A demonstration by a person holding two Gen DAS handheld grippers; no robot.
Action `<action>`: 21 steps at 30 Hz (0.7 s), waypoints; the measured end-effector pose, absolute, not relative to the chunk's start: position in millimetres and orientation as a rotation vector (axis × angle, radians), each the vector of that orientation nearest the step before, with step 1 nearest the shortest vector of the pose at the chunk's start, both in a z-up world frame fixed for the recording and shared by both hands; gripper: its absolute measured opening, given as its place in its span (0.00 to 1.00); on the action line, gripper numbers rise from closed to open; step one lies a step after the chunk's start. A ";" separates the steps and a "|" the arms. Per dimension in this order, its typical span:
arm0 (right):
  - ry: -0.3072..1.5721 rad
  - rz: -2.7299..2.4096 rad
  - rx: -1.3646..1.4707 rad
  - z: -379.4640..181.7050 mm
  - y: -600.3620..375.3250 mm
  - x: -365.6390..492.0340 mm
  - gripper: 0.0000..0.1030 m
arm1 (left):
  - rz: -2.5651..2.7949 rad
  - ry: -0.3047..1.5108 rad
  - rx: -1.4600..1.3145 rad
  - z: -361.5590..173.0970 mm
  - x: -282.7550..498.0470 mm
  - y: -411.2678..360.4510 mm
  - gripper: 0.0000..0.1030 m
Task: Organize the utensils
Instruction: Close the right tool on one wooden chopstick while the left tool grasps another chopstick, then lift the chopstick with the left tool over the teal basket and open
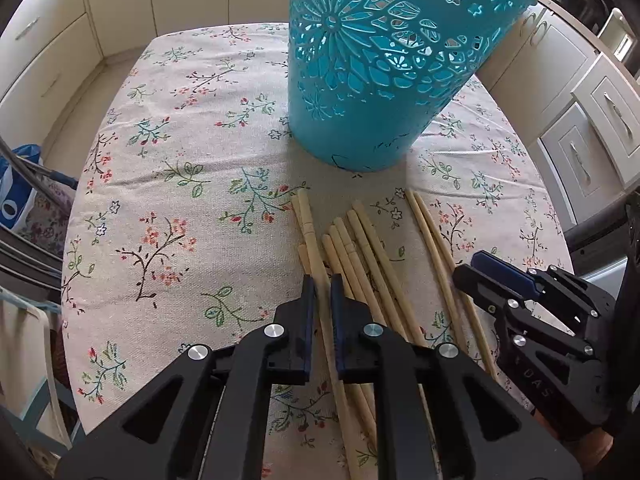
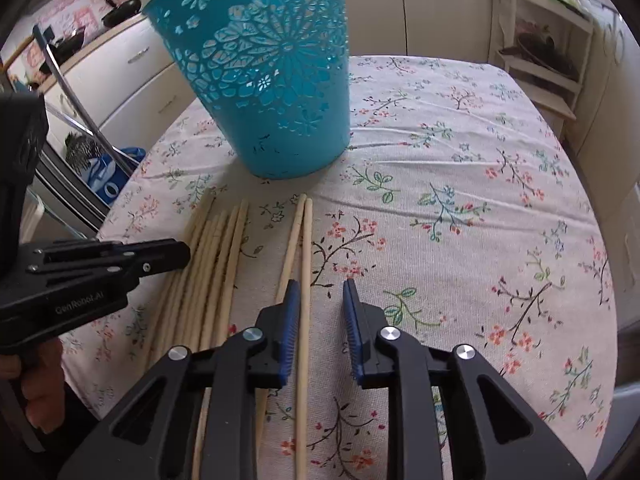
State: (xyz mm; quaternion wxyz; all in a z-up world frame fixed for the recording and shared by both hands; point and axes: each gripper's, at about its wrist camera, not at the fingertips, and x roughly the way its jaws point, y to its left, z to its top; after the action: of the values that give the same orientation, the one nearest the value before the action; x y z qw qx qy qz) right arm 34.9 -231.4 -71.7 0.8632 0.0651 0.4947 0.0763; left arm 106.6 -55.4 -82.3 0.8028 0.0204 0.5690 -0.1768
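Pick-up step: left gripper [image 1: 323, 280] clamped on one chopstick [image 1: 326, 320] from the near bundle; right gripper [image 2: 320, 286] parted astride another; lift into the far teal basket [image 1: 372, 72] judged next.

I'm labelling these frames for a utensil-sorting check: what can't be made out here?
- Inside of the blue basket: both views, rim cut off by the top edge.
- Near ends of the chopsticks: left wrist view, hidden under the left gripper.
- Exact chopstick count: sticks overlap.
- Right gripper: no stick is pressed between its jaws.
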 end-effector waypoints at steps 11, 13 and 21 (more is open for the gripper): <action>1.025 0.211 0.247 -73.3 -242.3 25.1 0.05 | -0.450 1.179 -0.029 -54.7 92.4 -38.6 0.05; 1.014 0.211 0.277 -72.6 -246.8 24.1 0.05 | -0.458 1.161 -0.042 -42.7 84.4 -34.3 0.05; 1.011 0.207 0.350 -77.9 -250.6 23.4 0.05 | -0.543 0.878 -0.125 64.3 65.0 -24.1 0.05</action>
State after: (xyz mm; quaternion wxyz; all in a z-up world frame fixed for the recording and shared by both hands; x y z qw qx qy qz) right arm 23.4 -250.6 -77.9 0.8551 0.1665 0.4810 0.0986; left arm 65.0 -24.1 64.3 0.8678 -0.0595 0.4196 -0.2594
